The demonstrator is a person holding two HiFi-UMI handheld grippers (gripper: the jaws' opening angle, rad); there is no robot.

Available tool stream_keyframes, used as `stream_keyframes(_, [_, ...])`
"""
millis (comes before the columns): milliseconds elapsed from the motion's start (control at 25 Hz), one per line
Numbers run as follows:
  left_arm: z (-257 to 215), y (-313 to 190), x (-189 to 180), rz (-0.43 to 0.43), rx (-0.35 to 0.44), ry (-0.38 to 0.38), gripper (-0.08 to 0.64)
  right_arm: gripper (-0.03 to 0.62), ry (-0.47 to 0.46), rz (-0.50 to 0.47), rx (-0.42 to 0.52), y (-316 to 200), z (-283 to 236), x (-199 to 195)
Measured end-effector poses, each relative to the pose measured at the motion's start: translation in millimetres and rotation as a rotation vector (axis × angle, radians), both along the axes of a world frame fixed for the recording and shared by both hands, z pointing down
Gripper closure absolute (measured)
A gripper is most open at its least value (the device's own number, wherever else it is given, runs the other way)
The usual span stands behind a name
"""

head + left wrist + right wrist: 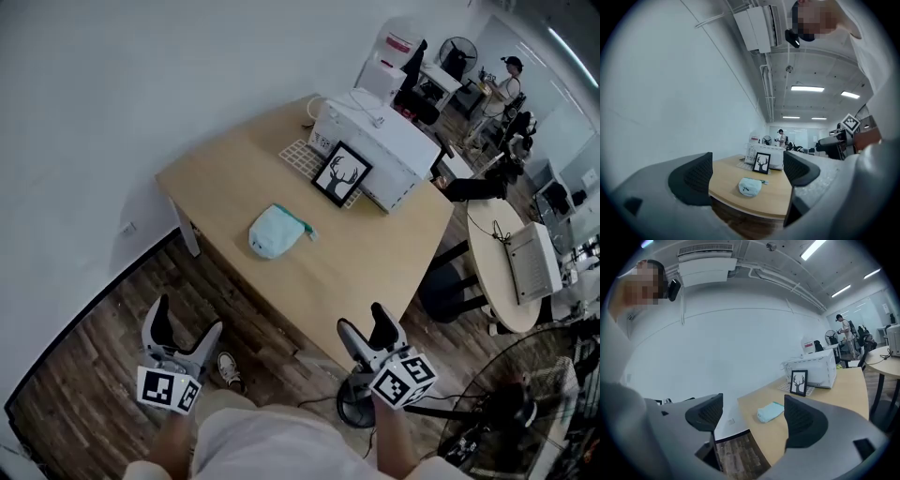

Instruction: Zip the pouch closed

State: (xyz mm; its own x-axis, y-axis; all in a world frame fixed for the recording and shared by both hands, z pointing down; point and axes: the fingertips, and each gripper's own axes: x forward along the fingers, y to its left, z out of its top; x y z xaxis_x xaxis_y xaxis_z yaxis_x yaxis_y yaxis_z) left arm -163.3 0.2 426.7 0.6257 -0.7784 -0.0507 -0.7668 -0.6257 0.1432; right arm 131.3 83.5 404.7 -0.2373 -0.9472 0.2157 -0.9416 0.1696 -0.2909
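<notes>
Head view only: left hand-held gripper [187,319] and right hand-held gripper [364,321] hang over the wood floor [103,375], short of the desk [375,267].
Left gripper view: jaws spread, nothing between them.
Right gripper view: jaws spread, empty.
Pouch [277,231]: pale green, lying mid-desk, well apart from both grippers, near the framed deer picture [340,173].
Pouch contents, zip: too small to tell.

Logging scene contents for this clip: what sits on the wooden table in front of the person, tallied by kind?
Pouch: 1
Picture frame: 1
White appliance: 1
Grid mat: 1
Total: 4
</notes>
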Motion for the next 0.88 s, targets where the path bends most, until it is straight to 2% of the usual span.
stream_keyframes(240, [8, -75, -12, 0.046, -0.020, -0.008, 0.095, 0.202, -0.043, 0.016, -0.049, -61, 14, -20])
stream_keyframes(520, [17, -115, 11, 0.088, -0.047, -0.026, 0.095, 0.202, -0.077, 0.042, -0.122, -100, 47, -10])
stream_keyframes(720, [11, -139, 28, 0.067, -0.051, -0.036, 0.095, 0.202, -0.118, 0.021, -0.178, -142, 85, 7])
stream_keyframes(880, [3, -148, 50, 0.100, -0.029, -0.092, 0.095, 0.207, -0.171, 0.004, -0.245, -175, 127, 15])
